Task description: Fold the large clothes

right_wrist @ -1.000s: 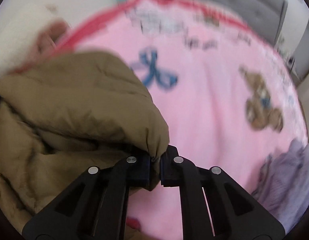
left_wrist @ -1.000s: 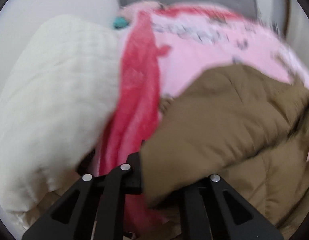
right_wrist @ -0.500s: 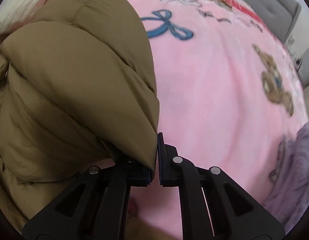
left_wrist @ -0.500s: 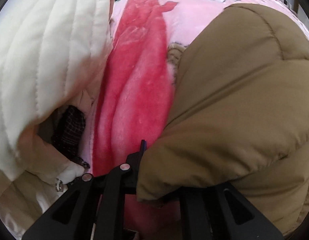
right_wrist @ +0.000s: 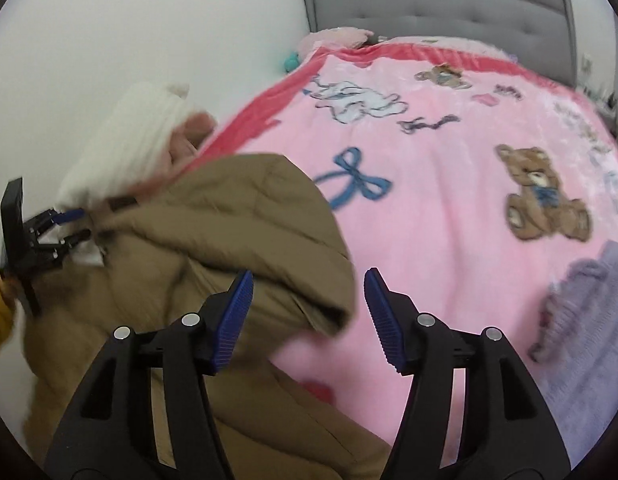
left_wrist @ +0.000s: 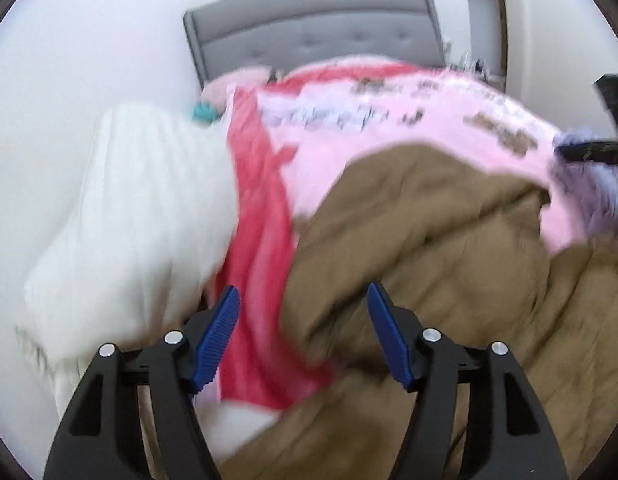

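A brown padded jacket (left_wrist: 429,248) lies folded over on the pink bed blanket (left_wrist: 389,136). In the left wrist view my left gripper (left_wrist: 303,332) is open and empty, just above the jacket's left edge. In the right wrist view the jacket (right_wrist: 229,240) fills the lower left, and my right gripper (right_wrist: 308,316) is open and empty above its right edge. The left gripper also shows small at the far left of the right wrist view (right_wrist: 65,226). The right gripper shows at the right edge of the left wrist view (left_wrist: 589,152).
A white quilted coat (left_wrist: 141,216) lies left of the jacket against the wall; it also shows in the right wrist view (right_wrist: 137,140). A lilac garment (right_wrist: 581,320) lies at the right. A grey headboard (right_wrist: 429,4) stands at the far end.
Both grippers have opened and let go of the brown jacket, then pulled back and up. The jacket's upper part now lies folded down on the bed.
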The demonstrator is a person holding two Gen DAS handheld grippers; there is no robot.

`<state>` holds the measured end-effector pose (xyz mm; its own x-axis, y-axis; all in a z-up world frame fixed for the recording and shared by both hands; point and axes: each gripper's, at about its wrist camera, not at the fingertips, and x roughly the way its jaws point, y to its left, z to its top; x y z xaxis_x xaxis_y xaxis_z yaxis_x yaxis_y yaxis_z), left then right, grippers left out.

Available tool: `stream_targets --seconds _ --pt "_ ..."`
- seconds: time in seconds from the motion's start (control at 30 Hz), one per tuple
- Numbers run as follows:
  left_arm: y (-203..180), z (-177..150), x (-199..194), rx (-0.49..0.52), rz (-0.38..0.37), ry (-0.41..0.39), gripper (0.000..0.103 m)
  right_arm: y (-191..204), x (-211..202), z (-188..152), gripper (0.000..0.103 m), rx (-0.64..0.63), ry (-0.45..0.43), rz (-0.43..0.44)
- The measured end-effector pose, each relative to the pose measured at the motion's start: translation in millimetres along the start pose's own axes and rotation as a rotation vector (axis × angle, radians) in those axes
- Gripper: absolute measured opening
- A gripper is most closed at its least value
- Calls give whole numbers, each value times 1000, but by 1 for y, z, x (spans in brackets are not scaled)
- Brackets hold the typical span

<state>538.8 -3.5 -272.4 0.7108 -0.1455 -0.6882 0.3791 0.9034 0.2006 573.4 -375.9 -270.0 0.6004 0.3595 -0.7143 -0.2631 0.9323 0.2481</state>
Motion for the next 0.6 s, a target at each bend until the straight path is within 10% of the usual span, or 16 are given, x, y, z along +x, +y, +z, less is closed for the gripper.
stream_targets --seconds 0.13,0.37,0.6 --pt "-7 50 47 29 -67 50 83 8 54 45 78 -85 62 -35" --pt "-12 97 150 98 -202 271 84 11 134 82 78 -101 236 73" --pt "-20 67 215 16 -233 450 84 4 192 68 65 -6 367 129"
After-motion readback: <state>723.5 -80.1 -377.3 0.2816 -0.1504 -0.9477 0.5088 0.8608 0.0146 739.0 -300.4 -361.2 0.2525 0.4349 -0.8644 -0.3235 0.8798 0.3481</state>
